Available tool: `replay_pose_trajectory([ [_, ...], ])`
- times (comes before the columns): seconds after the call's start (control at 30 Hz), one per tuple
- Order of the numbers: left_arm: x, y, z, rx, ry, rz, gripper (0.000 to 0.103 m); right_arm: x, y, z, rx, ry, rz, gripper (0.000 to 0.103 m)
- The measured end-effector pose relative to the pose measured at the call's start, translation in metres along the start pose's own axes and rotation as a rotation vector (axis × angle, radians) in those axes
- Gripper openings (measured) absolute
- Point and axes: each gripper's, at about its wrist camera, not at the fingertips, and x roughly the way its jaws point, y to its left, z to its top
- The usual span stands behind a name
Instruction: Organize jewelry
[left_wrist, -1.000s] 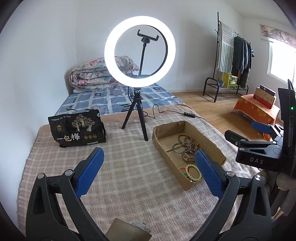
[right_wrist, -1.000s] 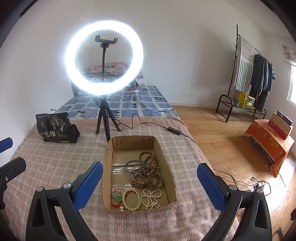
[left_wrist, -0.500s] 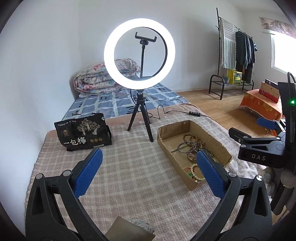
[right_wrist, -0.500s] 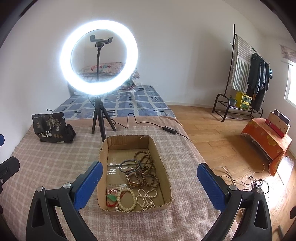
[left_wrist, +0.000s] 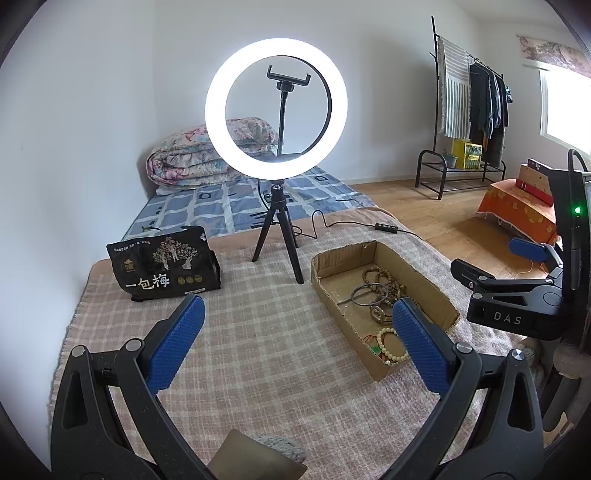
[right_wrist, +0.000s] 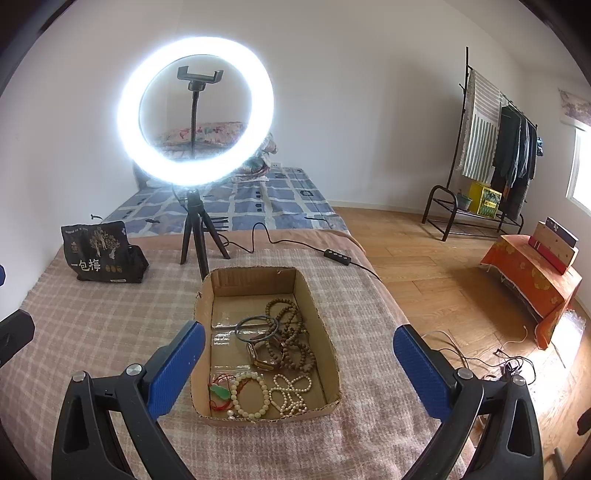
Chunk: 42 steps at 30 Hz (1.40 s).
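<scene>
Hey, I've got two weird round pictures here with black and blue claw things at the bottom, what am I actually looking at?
Those claws are two hand-held grippers, one in each of a person's hands. Each carries a wide-angle camera that looks forward along its two fingers, which is why the pictures look round and bent.

One picture is from the left gripper, the other from the right gripper. The blue parts are the finger pads. Both grippers are open and hold nothing. The right gripper also shows at the right edge of the left picture.

Below them is a surface covered by a checked cloth. On it sits a cardboard box holding jewelry: brown bead strings, a dark bangle, a watch, pale bead bracelets and a green pendant. Behind stand a lit ring light on a small tripod and a black bag with Chinese writing.
</scene>
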Motion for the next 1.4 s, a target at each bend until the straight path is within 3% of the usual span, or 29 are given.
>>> replay_pose_trajectory([
  [1.4, -0.0006, -0.0005, 0.0003, 0.002, -0.005, 0.007, 0.103, 0.0039, 0.0029, -0.0038, -0.008, 0.021, 0.005, 0.103],
])
